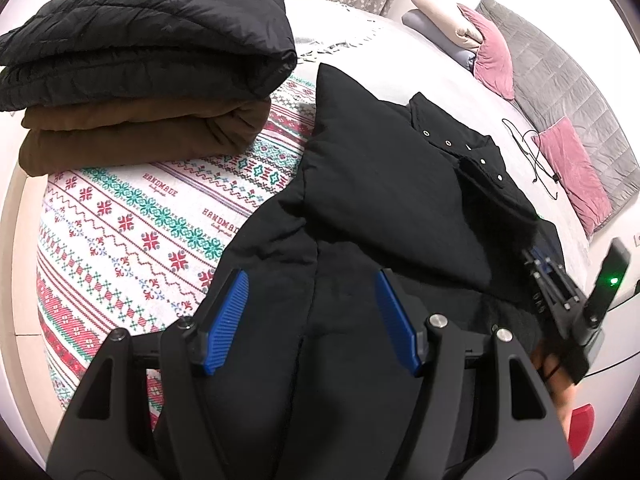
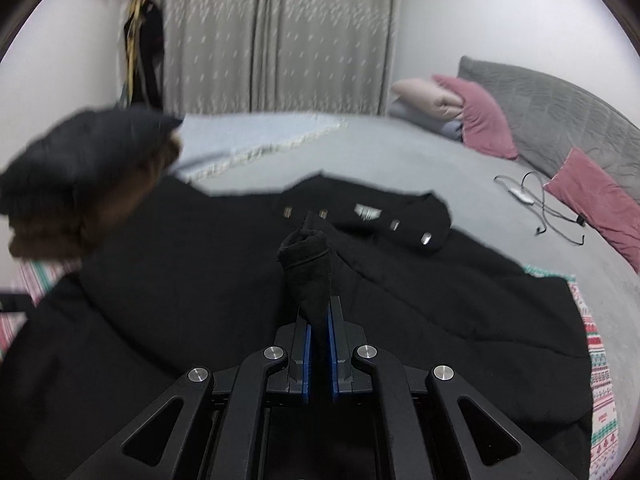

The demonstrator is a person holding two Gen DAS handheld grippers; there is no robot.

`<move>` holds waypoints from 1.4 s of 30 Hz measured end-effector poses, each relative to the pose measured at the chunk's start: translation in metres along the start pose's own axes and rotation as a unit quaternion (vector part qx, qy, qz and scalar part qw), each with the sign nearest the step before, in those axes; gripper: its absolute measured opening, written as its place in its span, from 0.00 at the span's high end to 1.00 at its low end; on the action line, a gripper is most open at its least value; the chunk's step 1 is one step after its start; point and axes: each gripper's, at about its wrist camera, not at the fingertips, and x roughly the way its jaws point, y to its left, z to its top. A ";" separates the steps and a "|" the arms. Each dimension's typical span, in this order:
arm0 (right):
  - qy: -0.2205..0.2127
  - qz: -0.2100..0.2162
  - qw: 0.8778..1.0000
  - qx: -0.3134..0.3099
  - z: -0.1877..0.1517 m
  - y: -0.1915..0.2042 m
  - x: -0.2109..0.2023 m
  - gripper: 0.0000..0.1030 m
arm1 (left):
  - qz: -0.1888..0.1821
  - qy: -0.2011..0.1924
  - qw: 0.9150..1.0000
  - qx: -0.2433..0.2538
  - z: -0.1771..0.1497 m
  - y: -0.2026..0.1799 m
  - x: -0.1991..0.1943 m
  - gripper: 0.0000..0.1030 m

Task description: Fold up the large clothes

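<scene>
A large black coat with snap buttons along its collar lies spread on the bed, partly on a patterned blanket. My left gripper stands open just above the coat's near part, and its blue pads are wide apart. My right gripper is shut on a bunched piece of the coat's black fabric, which sticks up between the pads. In the left wrist view the right gripper shows at the coat's right edge. The right wrist view is blurred with motion; the coat fills its lower half.
A folded black quilted garment sits on a folded brown one at the bed's far left. Pink pillows, a grey quilted cushion and a black cable lie to the right. A curtain hangs behind the bed.
</scene>
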 end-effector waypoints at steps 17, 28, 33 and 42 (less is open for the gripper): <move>0.028 0.002 1.000 -0.003 -0.013 0.002 0.010 0.91 | 0.006 0.014 1.000 0.019 -0.007 -0.011 0.012 0.35; 0.050 -0.002 0.999 -0.014 -0.017 0.009 0.016 0.83 | 0.008 0.013 1.000 0.021 -0.007 -0.011 0.013 0.35; 0.042 0.050 0.998 0.009 -0.005 0.000 -0.009 0.66 | 0.017 0.015 0.999 0.023 -0.009 -0.007 0.013 0.35; 0.040 0.034 0.967 0.249 -0.022 -0.186 -0.014 0.45 | 0.032 0.019 0.999 0.035 -0.019 -0.002 0.011 0.35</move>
